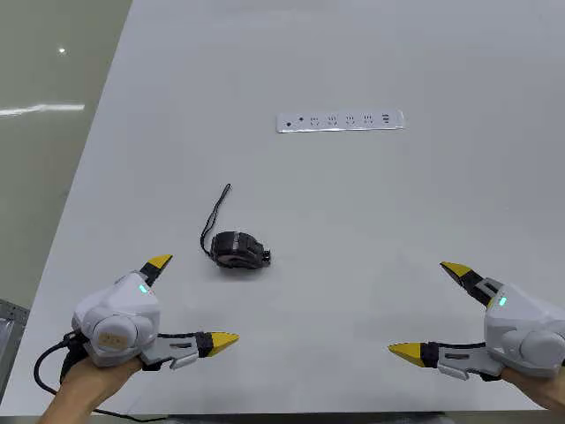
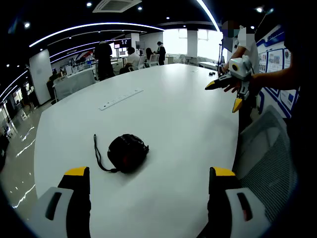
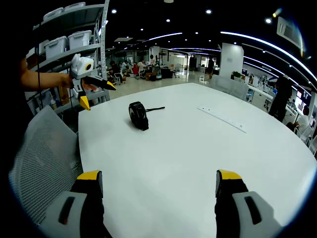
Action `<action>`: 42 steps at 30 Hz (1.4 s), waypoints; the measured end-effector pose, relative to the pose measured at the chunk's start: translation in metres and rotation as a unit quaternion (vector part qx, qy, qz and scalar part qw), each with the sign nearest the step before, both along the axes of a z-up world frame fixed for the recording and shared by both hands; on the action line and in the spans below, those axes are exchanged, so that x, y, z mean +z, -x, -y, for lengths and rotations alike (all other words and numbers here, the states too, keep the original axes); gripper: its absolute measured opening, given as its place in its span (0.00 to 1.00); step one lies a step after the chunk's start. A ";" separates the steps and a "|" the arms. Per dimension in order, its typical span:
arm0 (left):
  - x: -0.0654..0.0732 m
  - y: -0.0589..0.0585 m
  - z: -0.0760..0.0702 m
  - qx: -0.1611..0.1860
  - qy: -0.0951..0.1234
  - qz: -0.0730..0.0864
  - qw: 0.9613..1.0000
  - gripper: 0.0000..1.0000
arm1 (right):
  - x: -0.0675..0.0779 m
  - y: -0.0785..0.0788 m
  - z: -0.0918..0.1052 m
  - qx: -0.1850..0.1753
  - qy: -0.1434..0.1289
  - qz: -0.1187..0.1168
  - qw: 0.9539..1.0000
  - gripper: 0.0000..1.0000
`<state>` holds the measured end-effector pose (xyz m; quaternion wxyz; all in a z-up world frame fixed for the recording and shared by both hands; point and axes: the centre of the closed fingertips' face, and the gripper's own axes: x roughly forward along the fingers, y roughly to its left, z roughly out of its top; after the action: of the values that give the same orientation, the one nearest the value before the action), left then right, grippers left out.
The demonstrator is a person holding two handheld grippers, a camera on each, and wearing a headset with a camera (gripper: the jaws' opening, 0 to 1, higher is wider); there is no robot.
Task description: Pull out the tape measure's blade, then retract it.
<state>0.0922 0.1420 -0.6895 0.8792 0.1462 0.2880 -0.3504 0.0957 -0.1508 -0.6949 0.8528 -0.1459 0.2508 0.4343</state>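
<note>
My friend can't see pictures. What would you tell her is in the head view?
A black tape measure lies on a white table, its strap trailing away from it. Nearer the camera, the left tongs and the right tongs hover open on either side, touching nothing. A white power strip lies farther back.

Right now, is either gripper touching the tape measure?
No, the tape measure lies alone, apart from the left gripper and right gripper.

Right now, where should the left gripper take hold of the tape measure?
The black case of the tape measure, jaws across its flat sides, left gripper coming from above: it seems to stand on edge, wrist strap trailing away behind.
</note>
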 end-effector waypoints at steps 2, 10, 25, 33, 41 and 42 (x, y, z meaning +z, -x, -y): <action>0.000 0.000 0.000 0.000 0.000 0.002 1.000 0.99 | 0.000 0.000 0.000 0.000 0.000 0.000 1.000 0.97; 0.001 0.000 0.001 -0.001 -0.001 0.001 1.000 0.99 | 0.000 0.001 -0.001 0.002 0.001 -0.001 1.000 0.97; 0.000 -0.002 0.000 -0.007 -0.006 -0.001 1.000 0.98 | -0.001 -0.002 -0.001 0.010 0.004 -0.001 1.000 0.96; -0.001 -0.006 -0.003 -0.010 -0.010 -0.003 1.000 0.96 | -0.002 -0.005 -0.003 0.025 0.008 -0.002 1.000 0.95; -0.001 -0.012 -0.003 -0.019 -0.018 -0.002 1.000 0.95 | -0.002 -0.010 -0.009 0.047 0.013 0.003 0.999 0.91; -0.001 -0.013 -0.004 -0.020 -0.019 -0.003 1.000 0.94 | -0.002 -0.011 -0.009 0.050 0.014 0.003 0.999 0.91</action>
<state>0.1048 0.1456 -0.6902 0.8683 0.1675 0.2937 -0.3630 0.1064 -0.1417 -0.6972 0.8288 -0.1716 0.2469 0.4719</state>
